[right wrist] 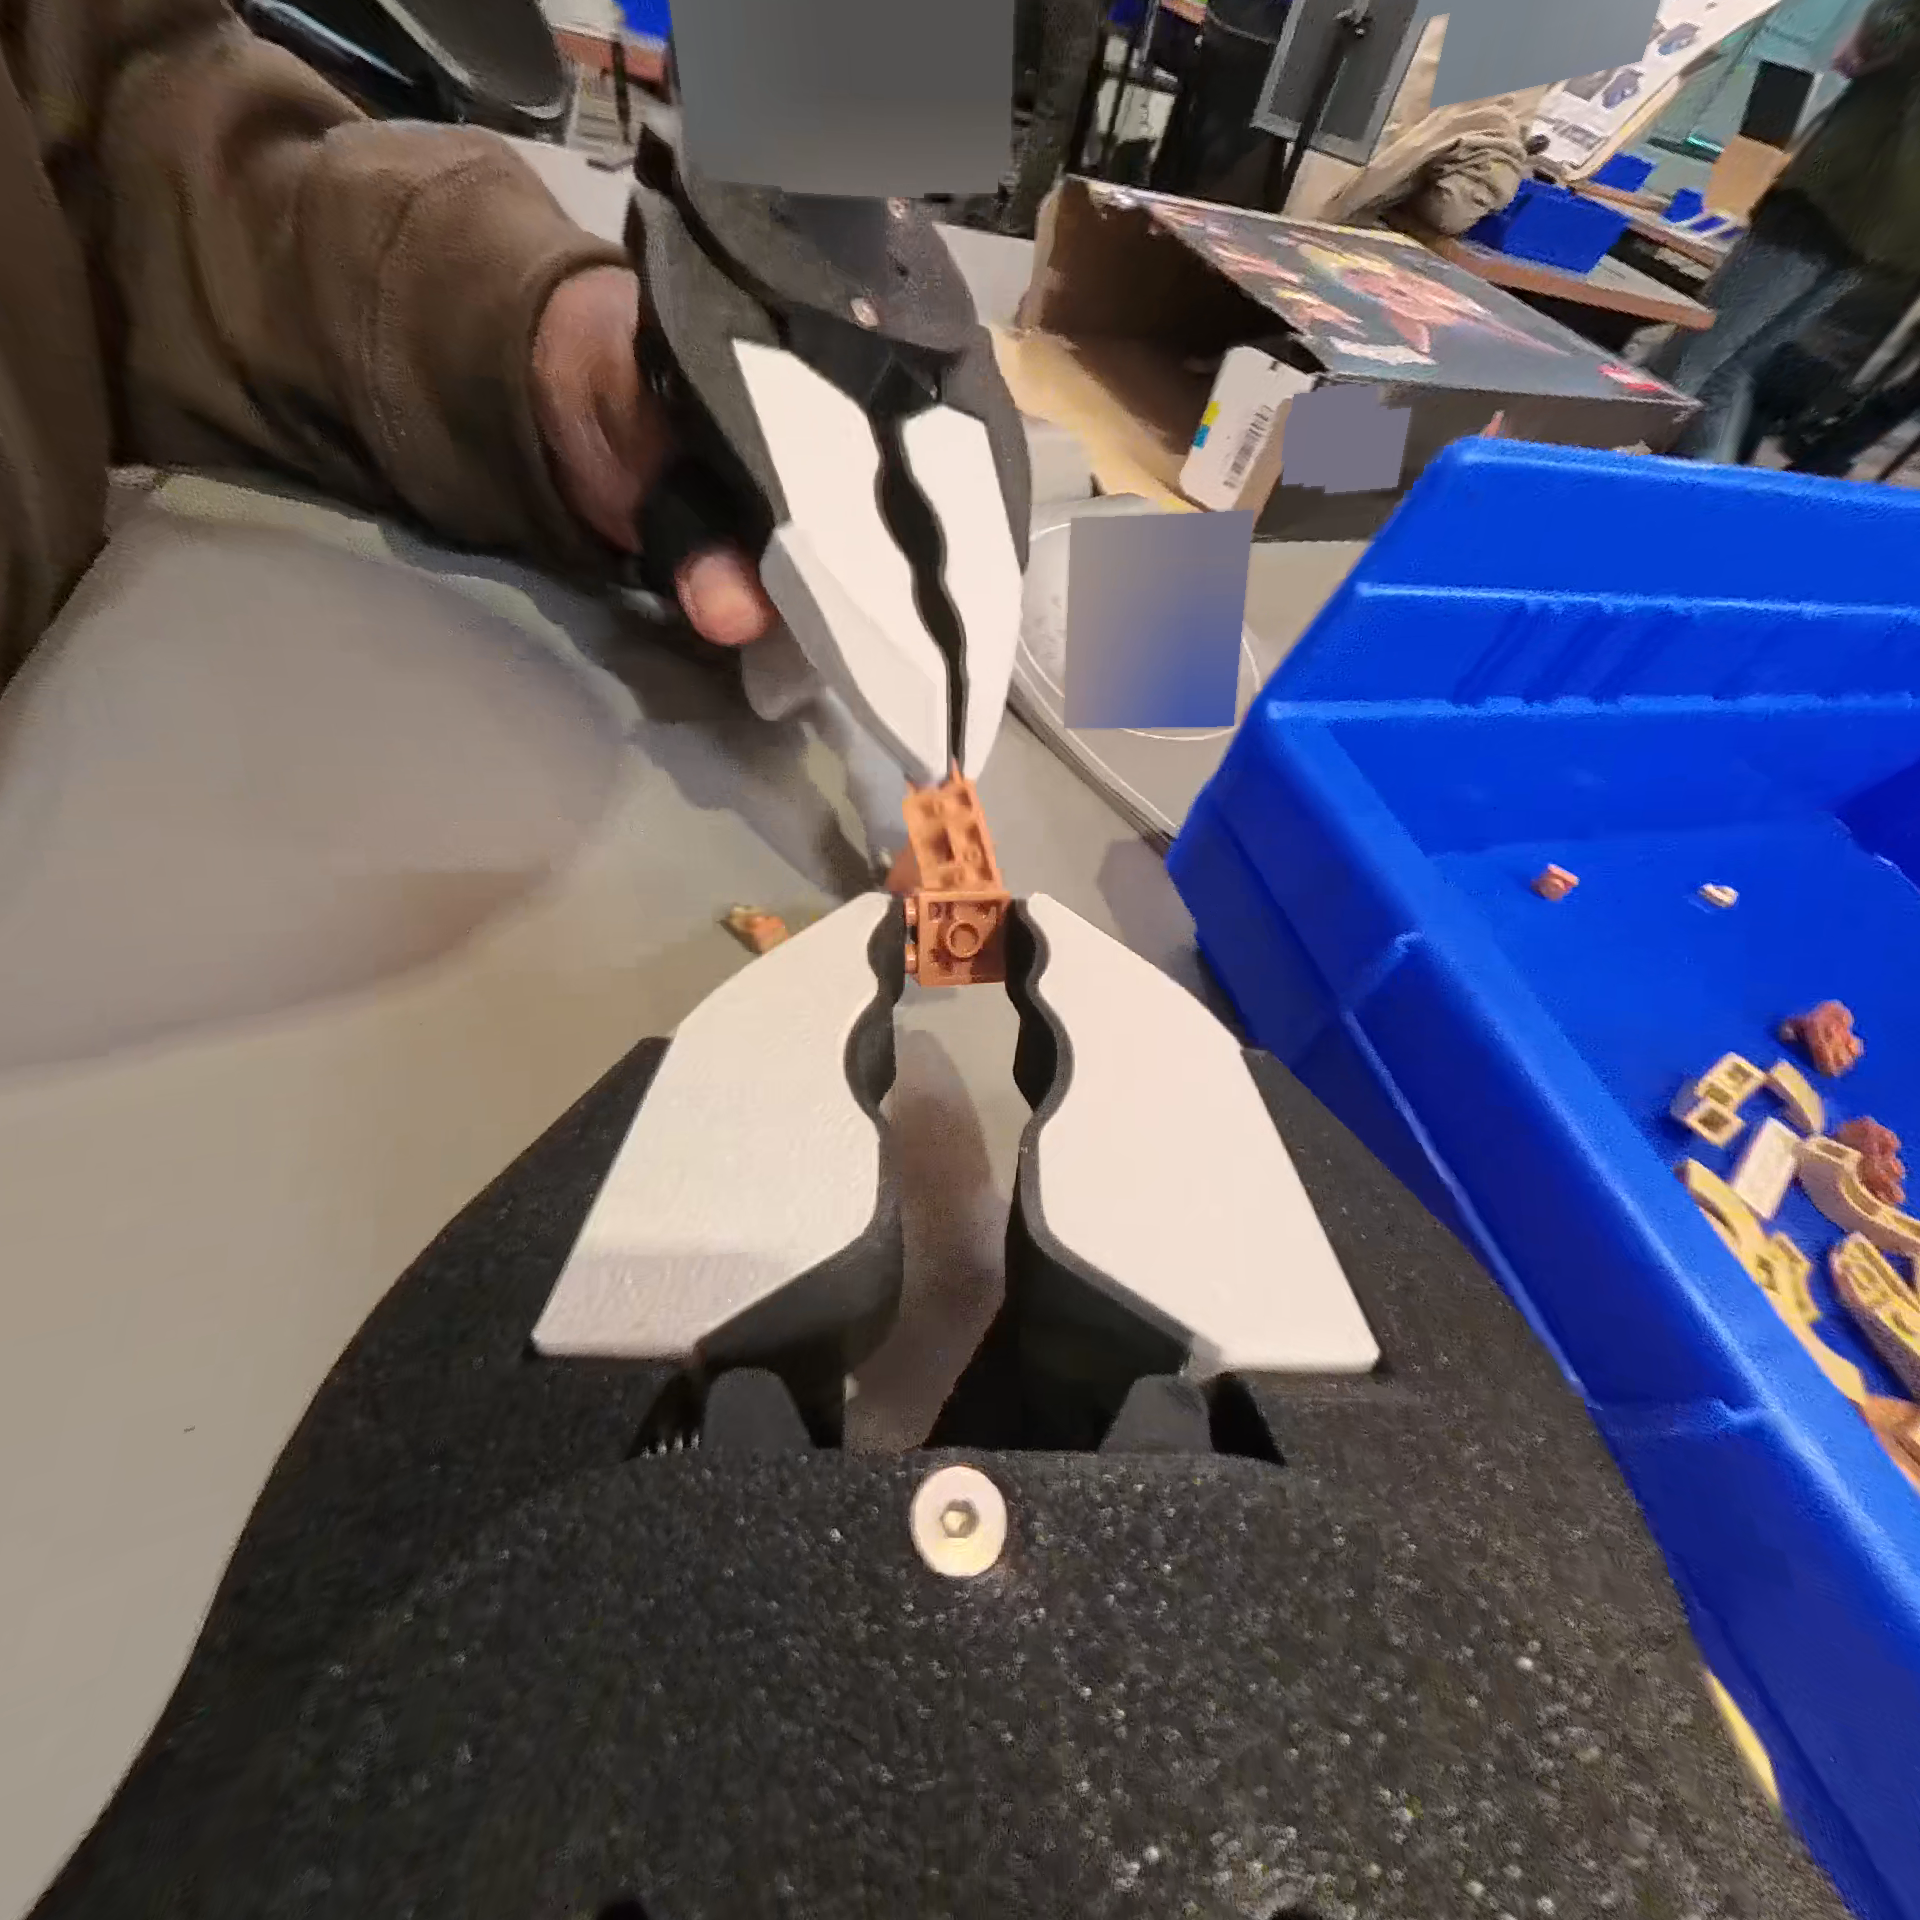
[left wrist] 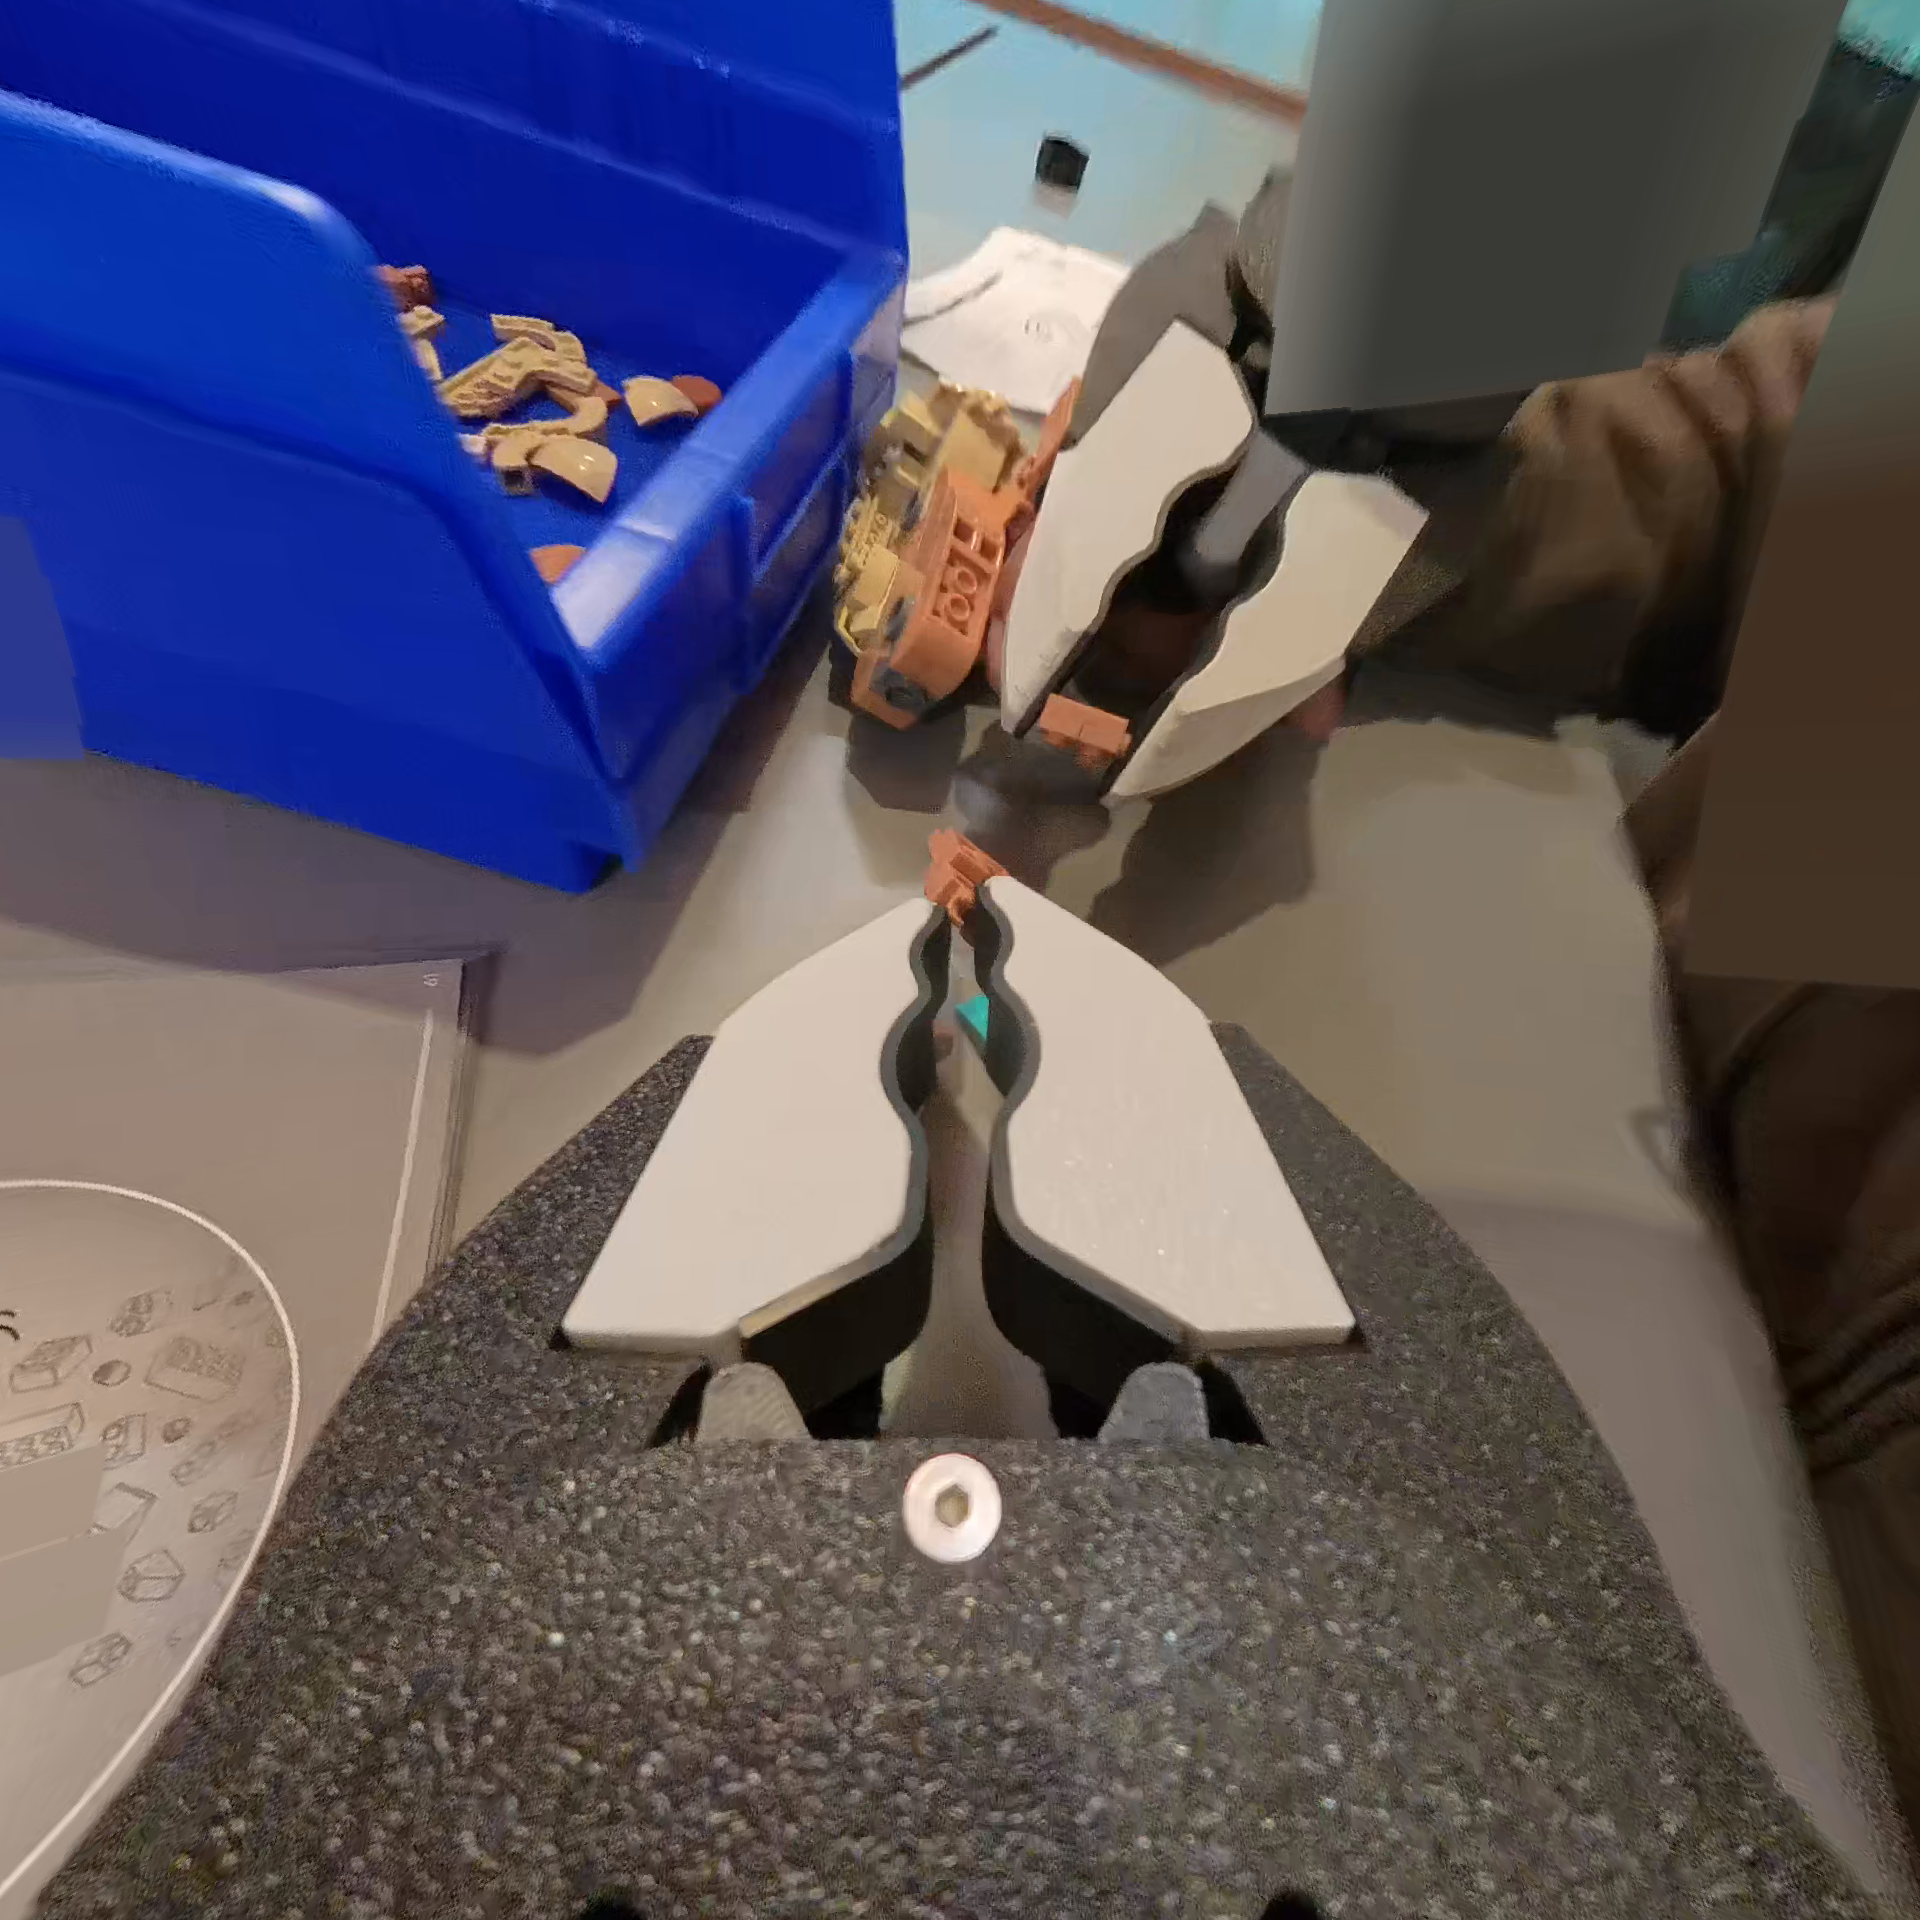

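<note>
My left gripper (left wrist: 961,906) is shut on a small orange brick piece (left wrist: 961,868) that sticks out past its fingertips. It also shows in the right wrist view (right wrist: 956,764), pointing down with that piece (right wrist: 948,831) at its tips. My right gripper (right wrist: 958,940) is shut on an orange studded brick (right wrist: 961,940), with both pads against its sides. It shows in the left wrist view (left wrist: 1075,732) with its brick (left wrist: 1086,722). The two held pieces are close together above the grey table (left wrist: 1351,1039). A tan and orange brick model (left wrist: 935,551) lies behind the right gripper.
A blue bin (left wrist: 644,582) with several tan and brown pieces stands beside the grippers and shows in the right wrist view (right wrist: 1455,935). A booklet (left wrist: 208,1247) lies at the left. A small loose piece (right wrist: 756,928) lies on the table. A cardboard box (right wrist: 1299,291) stands behind. A person's sleeve (right wrist: 260,312) is at the left. Some 4 cm of space lies between my two pairs of fingers.
</note>
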### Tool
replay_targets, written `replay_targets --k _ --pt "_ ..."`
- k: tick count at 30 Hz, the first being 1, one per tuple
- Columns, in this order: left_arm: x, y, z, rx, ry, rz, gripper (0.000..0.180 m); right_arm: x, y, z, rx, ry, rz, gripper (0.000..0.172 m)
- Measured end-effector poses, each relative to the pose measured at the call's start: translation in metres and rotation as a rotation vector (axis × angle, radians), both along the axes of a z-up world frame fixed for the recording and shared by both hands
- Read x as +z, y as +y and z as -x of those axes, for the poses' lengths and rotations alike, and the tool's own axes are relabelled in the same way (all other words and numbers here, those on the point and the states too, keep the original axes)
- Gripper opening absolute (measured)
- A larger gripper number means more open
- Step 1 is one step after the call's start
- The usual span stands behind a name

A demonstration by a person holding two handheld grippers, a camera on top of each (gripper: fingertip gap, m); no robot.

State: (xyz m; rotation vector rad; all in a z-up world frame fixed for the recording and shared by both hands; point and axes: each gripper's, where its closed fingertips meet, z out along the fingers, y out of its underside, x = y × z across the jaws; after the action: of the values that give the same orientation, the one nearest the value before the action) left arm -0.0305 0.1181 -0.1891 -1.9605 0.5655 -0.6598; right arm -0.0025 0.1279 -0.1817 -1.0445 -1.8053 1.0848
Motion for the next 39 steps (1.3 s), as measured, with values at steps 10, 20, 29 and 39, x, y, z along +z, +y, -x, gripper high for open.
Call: replay_targets --k 10,20,29,39 --pt "-0.011 -0.009 -0.018 -0.085 0.106 0.002 0.007 -0.006 0.002 0.001 -0.020 -0.001 -0.096 0.019" --pt "0.014 -0.006 -0.019 -0.045 -0.082 0.010 0.019 0.001 0.001 0.009 -0.102 0.141 -0.290 0.019" --pt "0.029 -0.010 -0.032 -0.072 -0.360 0.119 0.020 0.026 -0.019 0.012 -0.107 0.371 -0.444 0.019" --pt "0.039 -0.019 -0.047 -0.186 -0.614 0.199 0.017 0.037 -0.031 0.009 -0.064 0.454 -0.411 0.019"
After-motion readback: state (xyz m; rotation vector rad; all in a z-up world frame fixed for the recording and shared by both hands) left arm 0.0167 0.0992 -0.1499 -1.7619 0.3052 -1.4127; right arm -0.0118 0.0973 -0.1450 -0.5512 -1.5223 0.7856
